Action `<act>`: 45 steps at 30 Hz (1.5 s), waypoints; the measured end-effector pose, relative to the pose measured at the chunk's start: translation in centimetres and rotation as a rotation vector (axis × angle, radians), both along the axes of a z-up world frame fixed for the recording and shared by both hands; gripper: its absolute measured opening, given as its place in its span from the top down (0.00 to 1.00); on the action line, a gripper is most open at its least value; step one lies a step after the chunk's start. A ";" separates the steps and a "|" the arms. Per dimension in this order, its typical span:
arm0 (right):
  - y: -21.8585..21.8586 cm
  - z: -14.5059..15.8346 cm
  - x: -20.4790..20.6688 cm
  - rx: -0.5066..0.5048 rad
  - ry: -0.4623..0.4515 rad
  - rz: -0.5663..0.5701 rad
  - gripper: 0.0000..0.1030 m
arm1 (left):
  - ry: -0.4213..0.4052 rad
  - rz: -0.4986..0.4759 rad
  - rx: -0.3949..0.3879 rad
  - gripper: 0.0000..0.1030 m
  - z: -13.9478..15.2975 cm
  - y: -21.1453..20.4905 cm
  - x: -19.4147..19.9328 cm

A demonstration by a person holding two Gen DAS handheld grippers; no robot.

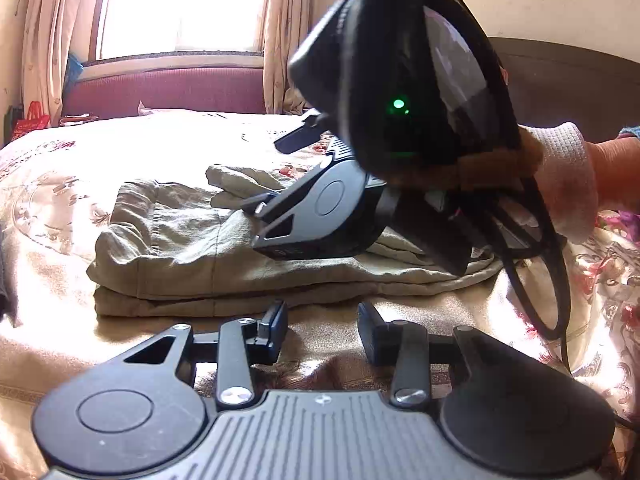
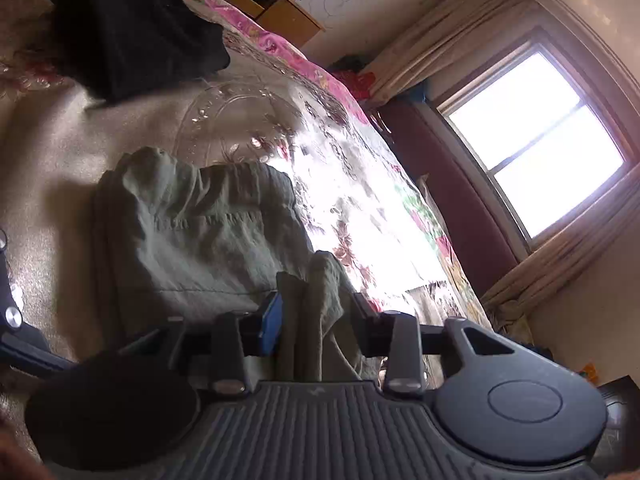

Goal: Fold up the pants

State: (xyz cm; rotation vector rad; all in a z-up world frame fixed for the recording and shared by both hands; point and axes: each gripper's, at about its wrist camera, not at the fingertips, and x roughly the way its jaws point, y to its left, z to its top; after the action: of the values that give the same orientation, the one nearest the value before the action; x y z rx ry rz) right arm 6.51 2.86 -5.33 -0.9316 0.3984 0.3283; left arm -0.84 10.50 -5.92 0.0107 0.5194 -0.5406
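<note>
Olive-green pants (image 1: 192, 248) sit folded in a thick stack on the floral bedspread (image 1: 60, 184), well this side of the bright window (image 1: 180, 4). Left gripper (image 1: 322, 330) hovers just in front of the stack's near edge, jaws parted with only bedspread showing between them, gripping nothing. Right gripper (image 2: 316, 320) lies tipped on its side on top of the pants, jaws spread with a bunched ridge of the olive cloth standing between the fingers; whether the pads actually pinch it, cannot tell. Beyond the pants, a black garment (image 2: 132, 32) lies apart on the bedspread
</note>
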 end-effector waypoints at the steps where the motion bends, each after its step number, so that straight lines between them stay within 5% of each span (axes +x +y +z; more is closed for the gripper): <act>1: -0.4 -0.2 0.3 0.002 0.015 -0.015 0.46 | 0.000 -0.006 0.001 0.49 -0.2 -0.1 0.0; 9: 0.8 -0.7 3.6 0.108 0.096 -0.114 0.51 | -0.003 -0.011 -0.008 0.49 0.0 0.6 -0.1; 14: 0.5 0.6 5.1 0.166 0.181 -0.148 0.94 | -0.007 -0.015 -0.016 0.49 -0.1 1.0 0.3; 20: -2.0 2.0 5.6 0.222 0.200 -0.209 0.97 | -0.029 -0.003 -0.043 0.49 0.6 1.4 0.0; 23: -1.7 4.2 4.9 0.365 0.208 -0.180 0.98 | -0.032 0.011 -0.043 0.49 0.6 1.7 -0.1; 27: 1.0 6.1 2.6 0.414 0.127 -0.053 0.98 | -0.023 0.020 -0.046 0.49 0.5 1.9 0.2; 31: 4.2 4.0 1.6 0.367 0.170 0.068 0.98 | -0.019 0.015 -0.031 0.49 0.4 1.7 -0.1; 35: 6.3 0.5 0.5 0.145 0.216 0.147 0.94 | -0.015 0.010 -0.023 0.49 0.3 1.6 -0.1; 45: 3.4 3.4 0.0 0.265 0.232 0.127 0.70 | 0.003 0.033 -0.031 0.46 0.2 1.9 0.1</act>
State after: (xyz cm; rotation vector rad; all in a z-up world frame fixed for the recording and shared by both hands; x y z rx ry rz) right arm 6.51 6.25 -1.93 -0.6617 0.4953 0.5943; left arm -0.78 12.41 -5.72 -0.0277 0.5135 -0.5167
